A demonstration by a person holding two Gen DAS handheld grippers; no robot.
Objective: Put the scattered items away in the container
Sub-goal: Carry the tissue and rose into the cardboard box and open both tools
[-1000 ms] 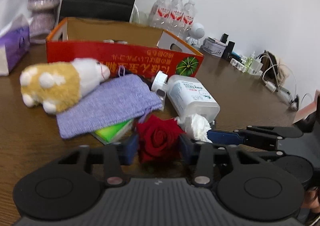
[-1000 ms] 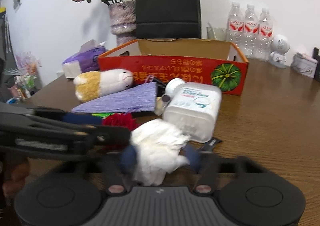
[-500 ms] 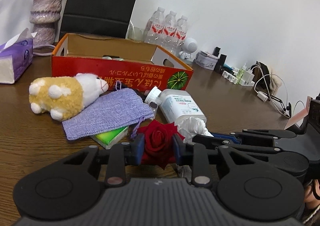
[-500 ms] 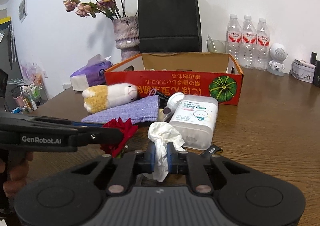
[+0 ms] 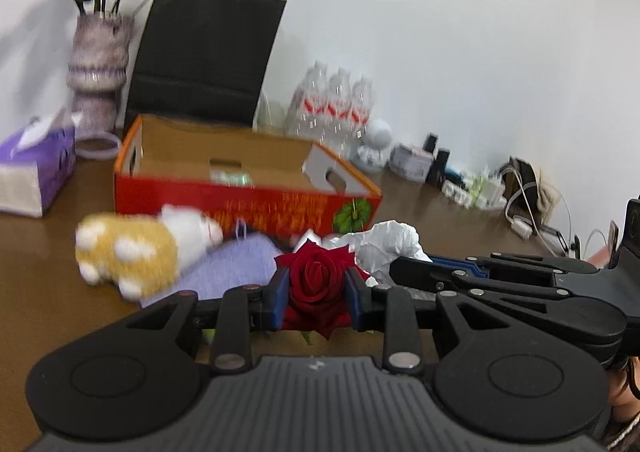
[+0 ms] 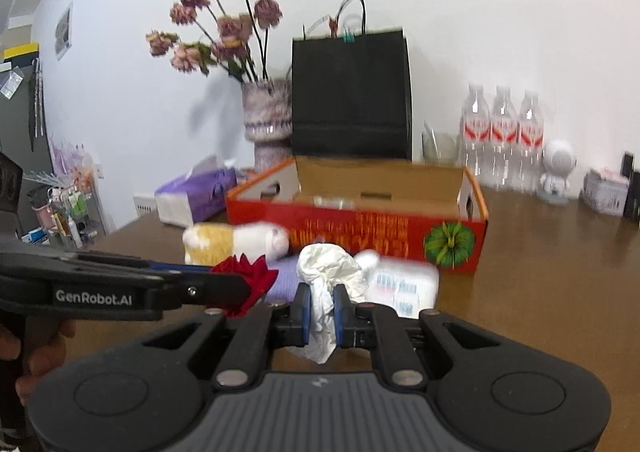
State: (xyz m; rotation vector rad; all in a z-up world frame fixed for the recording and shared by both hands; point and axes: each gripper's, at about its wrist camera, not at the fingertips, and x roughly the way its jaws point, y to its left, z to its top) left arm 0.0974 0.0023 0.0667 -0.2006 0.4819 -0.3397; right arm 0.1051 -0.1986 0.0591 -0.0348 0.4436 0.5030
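You've lifted both catches off the table since a moment ago: your left gripper [image 5: 316, 294] clamps the red rose [image 5: 318, 284], your right gripper [image 6: 319, 310] pinches the crumpled tissue [image 6: 326, 272], both short of the red box [image 6: 400, 236].

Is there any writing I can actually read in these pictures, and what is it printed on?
"GenRobot.AI": white letters on the side of the left gripper, seen from the right wrist view.
Yellow print on the red cardboard box: too blurred to read.
Label on the white bottle: blurred, unreadable.
Red labels on the water bottles: too small to read.
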